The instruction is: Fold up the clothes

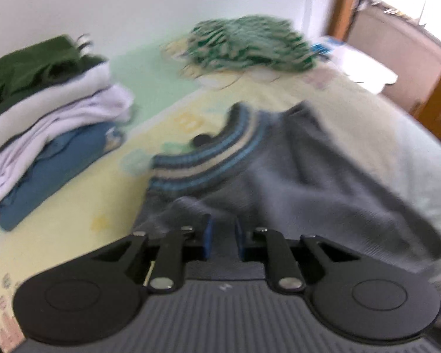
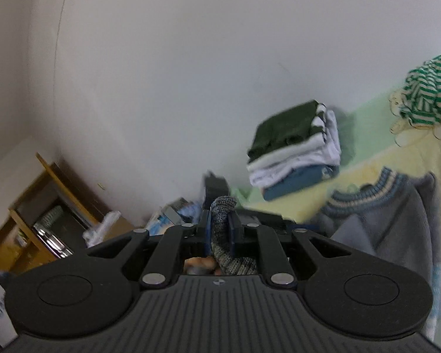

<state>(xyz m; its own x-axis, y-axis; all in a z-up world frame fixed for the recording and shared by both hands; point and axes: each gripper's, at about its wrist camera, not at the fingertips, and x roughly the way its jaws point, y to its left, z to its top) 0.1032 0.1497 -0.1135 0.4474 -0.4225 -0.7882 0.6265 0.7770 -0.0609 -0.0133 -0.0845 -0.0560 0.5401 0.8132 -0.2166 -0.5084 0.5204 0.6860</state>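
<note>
A grey sweater [image 1: 294,176] with a blue and beige striped collar [image 1: 203,158] lies spread on the yellow-green bed sheet [image 1: 88,206]. At its near edge, my left gripper [image 1: 222,225] has its blue pads close together, and a fold of the grey cloth fills the narrow gap. In the right wrist view, my right gripper [image 2: 220,223] is lifted and points towards the wall. It is shut on a bunched piece of grey knit [image 2: 223,206] that sticks up between the pads. The rest of the sweater [image 2: 397,223] hangs and lies to its right.
A stack of folded clothes [image 1: 44,123] [image 2: 294,153], dark green on top and blue at the bottom, sits by the wall. A crumpled green-and-white striped garment [image 1: 250,44] [image 2: 426,94] lies further back. A wooden shelf [image 2: 38,214] and bags [image 2: 173,214] stand beside the bed.
</note>
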